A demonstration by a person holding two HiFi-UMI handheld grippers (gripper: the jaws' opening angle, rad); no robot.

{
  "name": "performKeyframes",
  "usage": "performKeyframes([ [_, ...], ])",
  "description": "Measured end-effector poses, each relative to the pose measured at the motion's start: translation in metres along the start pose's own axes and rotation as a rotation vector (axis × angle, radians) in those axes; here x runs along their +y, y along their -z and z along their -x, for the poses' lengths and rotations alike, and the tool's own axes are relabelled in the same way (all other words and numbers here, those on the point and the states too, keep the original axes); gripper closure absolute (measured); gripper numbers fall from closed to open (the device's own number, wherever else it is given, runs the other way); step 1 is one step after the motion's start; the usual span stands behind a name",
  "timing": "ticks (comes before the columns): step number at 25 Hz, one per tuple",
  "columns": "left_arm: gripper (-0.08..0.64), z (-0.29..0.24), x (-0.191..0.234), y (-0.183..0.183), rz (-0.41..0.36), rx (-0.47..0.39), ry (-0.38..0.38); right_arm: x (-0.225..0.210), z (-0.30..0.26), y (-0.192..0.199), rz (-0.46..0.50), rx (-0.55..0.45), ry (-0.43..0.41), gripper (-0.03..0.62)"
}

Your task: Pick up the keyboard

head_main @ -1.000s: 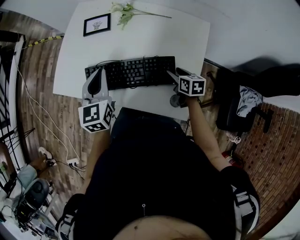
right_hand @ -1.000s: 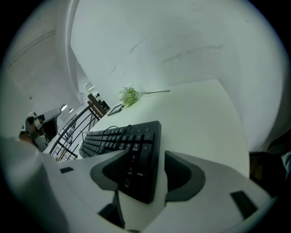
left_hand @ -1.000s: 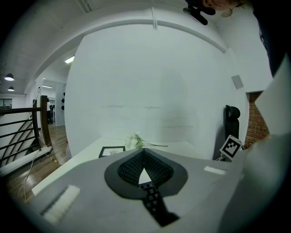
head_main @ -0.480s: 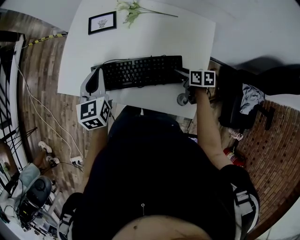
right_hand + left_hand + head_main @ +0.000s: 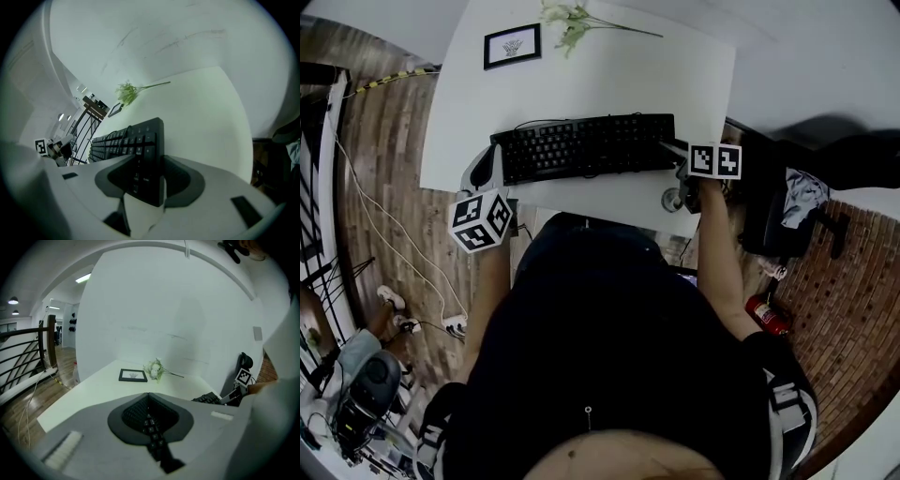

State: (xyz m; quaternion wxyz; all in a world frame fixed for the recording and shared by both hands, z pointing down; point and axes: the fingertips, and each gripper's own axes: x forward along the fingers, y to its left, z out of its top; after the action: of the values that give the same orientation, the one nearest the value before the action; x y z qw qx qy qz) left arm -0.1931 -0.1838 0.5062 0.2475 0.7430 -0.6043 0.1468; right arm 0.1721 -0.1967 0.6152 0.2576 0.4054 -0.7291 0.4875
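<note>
While the person stands over the white rectangular table (image 5: 609, 84), the long black plastic keyboard (image 5: 586, 145) lies flat across it, nearer the front edge. The right gripper (image 5: 673, 148) has its jaws, just now closing, astride the keyboard's right end, with the pads against it and no gap showing. The left gripper (image 5: 487, 161) sits at the keyboard's left end, jaws pressed together on nothing. Farther back lie a small black-framed picture (image 5: 512, 46) and a sprig of white flowers (image 5: 567, 19).

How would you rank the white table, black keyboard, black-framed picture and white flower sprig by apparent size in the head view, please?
Largest: white table
Next: black keyboard
white flower sprig and black-framed picture look similar, so unranked.
</note>
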Motion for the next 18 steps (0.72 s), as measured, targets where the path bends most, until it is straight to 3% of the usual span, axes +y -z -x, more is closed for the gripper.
performKeyframes([
  [6,0.546,-0.015,0.033,0.053,0.058,0.153,0.017,0.008,0.012,-0.009,0.03,-0.011,0.036,0.399],
  [7,0.526,-0.019,0.038,0.062,0.067,0.185,0.029,0.009,0.013,-0.01,0.033,-0.012,0.04,0.399],
  [9,0.389,-0.026,0.046,0.081,0.101,0.248,0.062,0.01,0.014,-0.012,0.037,-0.015,0.047,0.399],
  [12,0.307,-0.037,0.053,0.101,0.156,0.321,0.125,0.012,0.015,-0.013,0.039,-0.016,0.055,0.399],
  [18,0.258,-0.046,0.054,0.109,0.284,0.366,0.239,0.011,0.017,-0.012,0.037,-0.015,0.066,0.399],
])
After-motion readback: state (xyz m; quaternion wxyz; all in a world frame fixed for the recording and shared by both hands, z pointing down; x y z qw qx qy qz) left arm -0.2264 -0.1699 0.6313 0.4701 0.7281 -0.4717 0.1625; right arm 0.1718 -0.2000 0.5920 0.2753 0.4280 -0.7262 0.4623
